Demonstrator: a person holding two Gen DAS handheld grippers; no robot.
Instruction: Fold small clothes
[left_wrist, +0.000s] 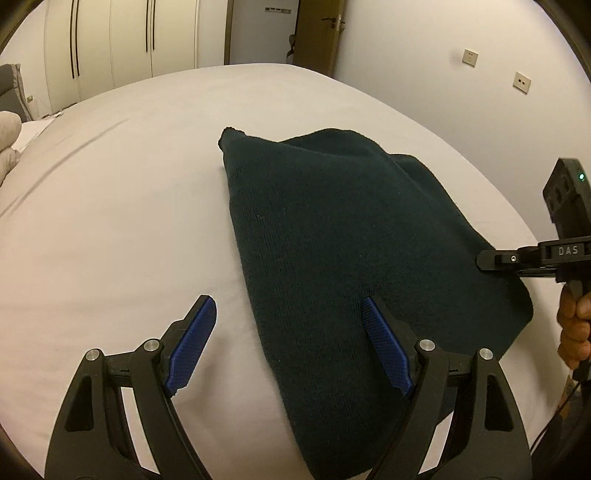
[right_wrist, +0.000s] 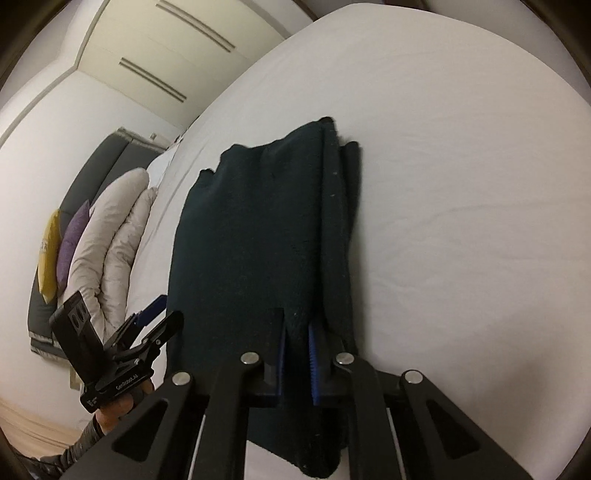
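Observation:
A dark green knit garment (left_wrist: 332, 236) lies folded on the white bed sheet (left_wrist: 129, 206). My left gripper (left_wrist: 288, 314) is open, its blue pads straddling the garment's near left edge without holding it. My right gripper (right_wrist: 297, 332) is shut on the garment's (right_wrist: 251, 236) near edge, with the cloth pinched between its blue pads. The right gripper also shows in the left wrist view (left_wrist: 487, 258) at the garment's right edge. The left gripper shows in the right wrist view (right_wrist: 155, 317), open, at the left.
The white bed (right_wrist: 461, 184) fills both views. Beige, purple and yellow pillows (right_wrist: 110, 229) lie against a grey headboard. White wardrobes (left_wrist: 110, 48) and a door (left_wrist: 317, 33) stand beyond the bed.

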